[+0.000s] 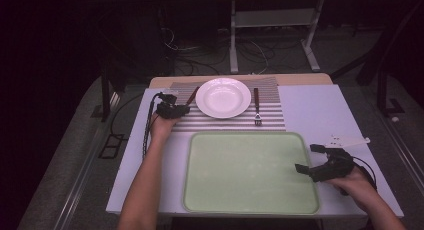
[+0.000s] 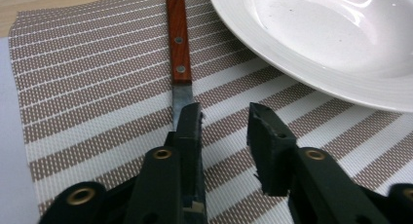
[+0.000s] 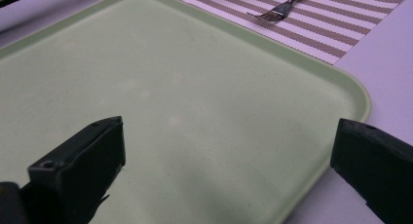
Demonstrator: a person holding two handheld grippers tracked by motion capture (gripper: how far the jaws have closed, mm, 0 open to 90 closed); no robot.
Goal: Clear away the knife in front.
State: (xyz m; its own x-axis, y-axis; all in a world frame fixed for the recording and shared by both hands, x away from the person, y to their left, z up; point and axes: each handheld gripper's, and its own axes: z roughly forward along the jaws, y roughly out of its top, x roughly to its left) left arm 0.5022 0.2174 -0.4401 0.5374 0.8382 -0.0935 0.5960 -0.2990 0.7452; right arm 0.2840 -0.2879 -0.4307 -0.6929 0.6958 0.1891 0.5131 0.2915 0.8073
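While the left gripper (image 2: 224, 119) sits low over the brown-and-white striped woven placemat (image 2: 97, 97), its two black jaws stand a little apart with nothing pinched between them. The wooden-handled table knife (image 2: 178, 48) lies flat on the mat just ahead of them: its steel blade runs back to the tip of the jaw at the left of the left gripper view and disappears behind it (whether blade and jaw touch cannot be told), while the riveted handle points away from the jaws. Ahead of the other jaw, and off to its outer side, lies the round white ceramic plate (image 2: 311, 44), its rim near the knife but apart from it.

The right gripper (image 3: 229, 156) hangs over the near corner of the pale green rectangular plastic tray (image 3: 195, 97), jaws spread wide and empty. Far ahead of them, a steel fork (image 3: 277, 9) rests on the placemat.
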